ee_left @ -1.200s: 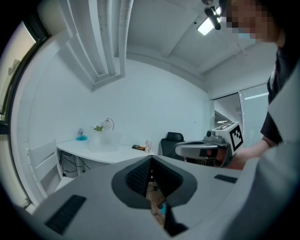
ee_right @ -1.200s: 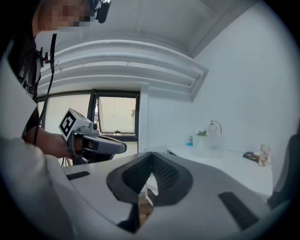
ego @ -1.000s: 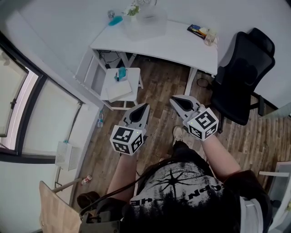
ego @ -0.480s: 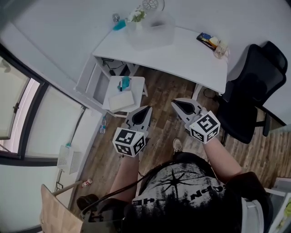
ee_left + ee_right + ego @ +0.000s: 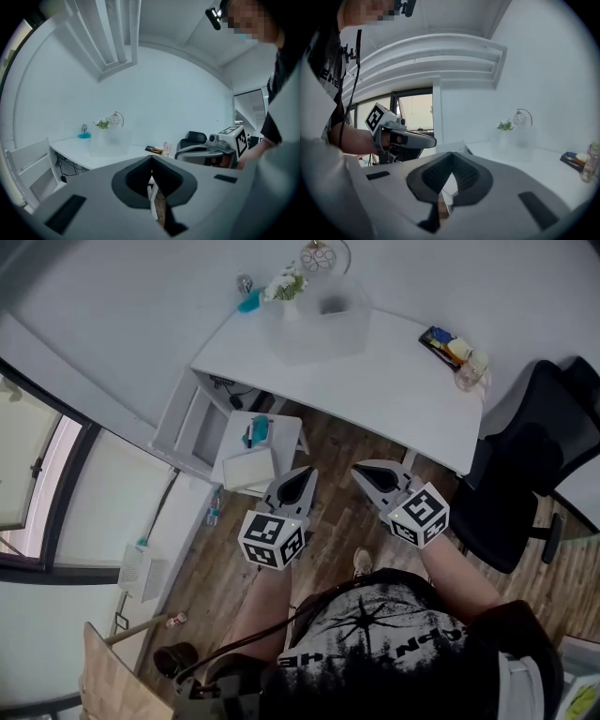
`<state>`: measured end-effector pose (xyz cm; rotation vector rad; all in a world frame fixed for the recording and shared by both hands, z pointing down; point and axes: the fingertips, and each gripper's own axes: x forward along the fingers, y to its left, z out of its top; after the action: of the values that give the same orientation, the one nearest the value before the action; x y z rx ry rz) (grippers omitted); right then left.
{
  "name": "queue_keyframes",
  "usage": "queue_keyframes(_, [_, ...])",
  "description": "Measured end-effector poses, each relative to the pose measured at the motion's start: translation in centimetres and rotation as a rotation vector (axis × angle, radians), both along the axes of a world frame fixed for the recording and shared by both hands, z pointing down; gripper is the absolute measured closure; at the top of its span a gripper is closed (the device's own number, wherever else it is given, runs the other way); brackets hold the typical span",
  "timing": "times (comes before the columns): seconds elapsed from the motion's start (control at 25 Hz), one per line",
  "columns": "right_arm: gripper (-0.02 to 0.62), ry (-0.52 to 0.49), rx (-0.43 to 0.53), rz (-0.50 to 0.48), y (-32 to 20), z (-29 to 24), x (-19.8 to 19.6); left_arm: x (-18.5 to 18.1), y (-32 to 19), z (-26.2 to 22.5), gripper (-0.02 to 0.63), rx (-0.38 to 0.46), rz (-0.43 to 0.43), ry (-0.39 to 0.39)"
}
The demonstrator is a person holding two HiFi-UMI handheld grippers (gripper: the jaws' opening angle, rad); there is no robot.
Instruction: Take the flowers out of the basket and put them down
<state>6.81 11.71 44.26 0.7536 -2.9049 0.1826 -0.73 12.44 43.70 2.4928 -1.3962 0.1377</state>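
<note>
White flowers with green leaves (image 5: 286, 284) stand at the far left corner of a translucent basket (image 5: 319, 320) on the white desk (image 5: 394, 381). The flowers (image 5: 104, 123) and basket (image 5: 110, 143) show far ahead in the left gripper view, and again as flowers (image 5: 505, 125) and basket (image 5: 519, 139) in the right gripper view. My left gripper (image 5: 306, 472) and right gripper (image 5: 356, 468) hang side by side over the wooden floor, well short of the desk. Both are shut with nothing between the jaws (image 5: 151, 161) (image 5: 452, 157).
A black office chair (image 5: 525, 474) stands at the desk's right end. A small white side table (image 5: 255, 444) with a teal object sits in front of the desk's left leg. A tray of small items (image 5: 442, 341) and a glass (image 5: 472, 367) lie on the desk's right. A window runs along the left.
The head view has shifted toward the desk, which now sits lower and larger in frame. Both grippers stay shut and side by side, carried slightly forward.
</note>
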Motion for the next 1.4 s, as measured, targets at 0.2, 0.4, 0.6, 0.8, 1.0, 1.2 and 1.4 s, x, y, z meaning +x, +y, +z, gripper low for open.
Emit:
queue_keyframes(0.2, [0.577, 0.015, 0.027, -0.041, -3.5, 0.1, 1.3, 1.3, -3.6, 0.8, 0.595, -0.01, -0.026, -0.005])
queue_keyframes(0.4, [0.577, 0.012, 0.034, -0.068, -6.3, 0.1, 2.1, 2.3, -6.2, 1.0, 0.595, -0.006, -0.048, -0.015])
queue_keyframes(0.6, [0.577, -0.008, 0.023, -0.076, -8.0, 0.2, 2.3, 2.7, -7.8, 1.4, 0.595, -0.018, -0.057, -0.037])
queue_keyframes(0.8, [0.577, -0.016, 0.019, -0.082, -9.5, 0.5, 1.9, 2.2, -9.2, 1.3, 0.595, -0.014, -0.063, -0.043])
queue_keyframes(1.0, [0.577, -0.056, -0.012, -0.078, -11.7, 0.5, 1.0, 1.2, -11.3, 1.6, 0.595, -0.014, -0.061, -0.041])
queue_keyframes(1.2, [0.577, -0.039, -0.004, -0.052, -15.0, 1.0, -0.3, -1.0, -14.6, 2.2, 0.595, -0.019, -0.062, -0.023])
queue_keyframes(1.4, [0.577, -0.021, -0.001, -0.018, -19.1, 1.3, -2.3, -3.3, -18.8, 2.2, 0.595, -0.024, -0.03, -0.023])
